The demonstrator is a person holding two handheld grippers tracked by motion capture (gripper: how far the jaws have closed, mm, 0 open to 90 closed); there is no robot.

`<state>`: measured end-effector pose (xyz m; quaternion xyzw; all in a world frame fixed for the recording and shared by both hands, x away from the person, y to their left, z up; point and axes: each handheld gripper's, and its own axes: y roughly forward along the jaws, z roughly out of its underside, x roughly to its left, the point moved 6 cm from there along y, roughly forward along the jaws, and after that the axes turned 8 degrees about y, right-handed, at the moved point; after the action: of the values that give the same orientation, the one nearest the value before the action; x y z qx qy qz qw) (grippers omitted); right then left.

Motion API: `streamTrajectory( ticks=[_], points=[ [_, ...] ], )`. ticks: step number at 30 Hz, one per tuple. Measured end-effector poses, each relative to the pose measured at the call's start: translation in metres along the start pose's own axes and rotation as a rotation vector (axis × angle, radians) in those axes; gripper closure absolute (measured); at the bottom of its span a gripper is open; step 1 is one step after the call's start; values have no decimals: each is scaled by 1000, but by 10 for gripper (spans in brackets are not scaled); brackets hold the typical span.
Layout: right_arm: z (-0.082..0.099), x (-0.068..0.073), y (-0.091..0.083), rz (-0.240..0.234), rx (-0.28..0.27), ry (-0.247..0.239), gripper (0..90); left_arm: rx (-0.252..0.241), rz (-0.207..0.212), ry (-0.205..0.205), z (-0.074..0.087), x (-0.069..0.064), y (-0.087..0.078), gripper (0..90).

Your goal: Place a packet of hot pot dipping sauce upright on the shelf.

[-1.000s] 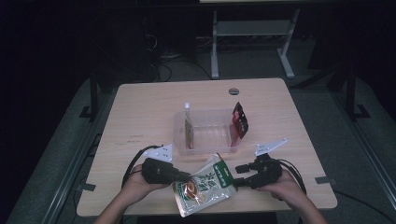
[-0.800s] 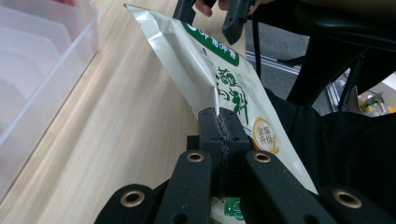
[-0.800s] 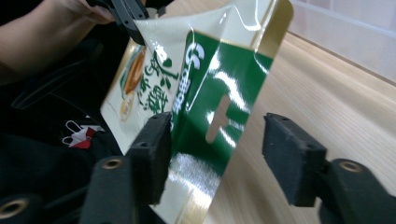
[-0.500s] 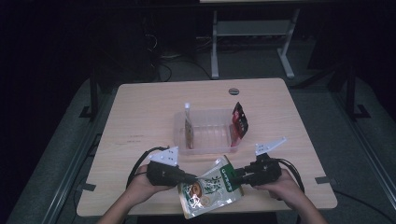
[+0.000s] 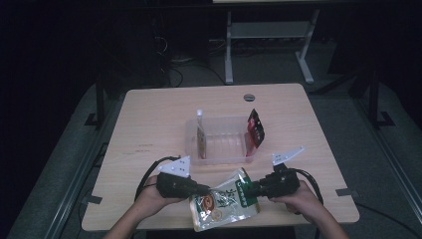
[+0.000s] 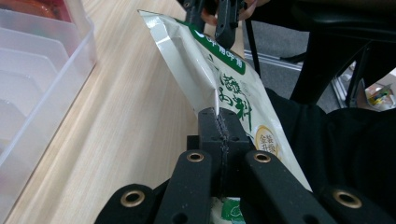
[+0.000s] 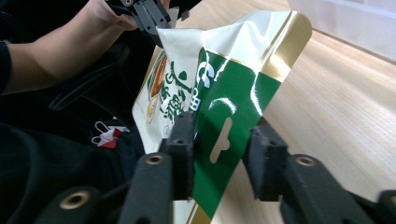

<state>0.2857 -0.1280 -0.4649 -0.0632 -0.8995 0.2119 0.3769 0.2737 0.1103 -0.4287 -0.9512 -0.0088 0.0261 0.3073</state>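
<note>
We hold a green and cream snack pouch (image 5: 225,204) just above the near edge of the table (image 5: 149,124), between our two grippers. The left gripper (image 6: 219,128) has its jaws pressed together on the pouch's side seam. The right gripper (image 7: 224,149) has just been closing, with the green header edge between its jaws; one pad touches the film, but the other stands apart, so it does not pinch yet. We judge the pouch light, thin and glossy, so it bends and may slip; the flat sealed borders, near the hang hole, are the best places to grasp. Behind it stands a clear plastic bin (image 5: 221,157) with dividers, a red packet (image 5: 256,128) leaning at its right end and a brown packet (image 5: 201,142) at its left. The bin's near wall stands in the way, so the pouch must go over it.
</note>
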Motion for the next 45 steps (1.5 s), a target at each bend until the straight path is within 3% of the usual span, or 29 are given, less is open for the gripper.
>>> streamTrajectory(
  ticks=[8,14,19,26,28,30,38,45],
  points=[
    [0,2,0,-35,-4,9,746,-7,-32,-21,3,6,0,900],
    [-1,5,3,-18,6,-9,842,-1,-38,-22,5,8,3,900],
    [-3,7,4,-15,8,-19,864,-6,-56,-21,7,12,2,900],
    [-13,17,1,-59,-52,-24,900,-41,-95,-22,8,19,-6,885],
    [-16,21,0,-79,-63,-20,900,-30,-120,-27,9,21,-5,844],
    [-19,24,1,-88,-70,-46,900,-14,-137,-45,12,24,-4,795],
    [-29,34,0,-112,-99,-86,900,-42,-200,-84,14,32,-14,544],
    [-44,43,-6,-134,-160,-120,900,-27,-206,-104,23,30,-16,457]
  ],
)
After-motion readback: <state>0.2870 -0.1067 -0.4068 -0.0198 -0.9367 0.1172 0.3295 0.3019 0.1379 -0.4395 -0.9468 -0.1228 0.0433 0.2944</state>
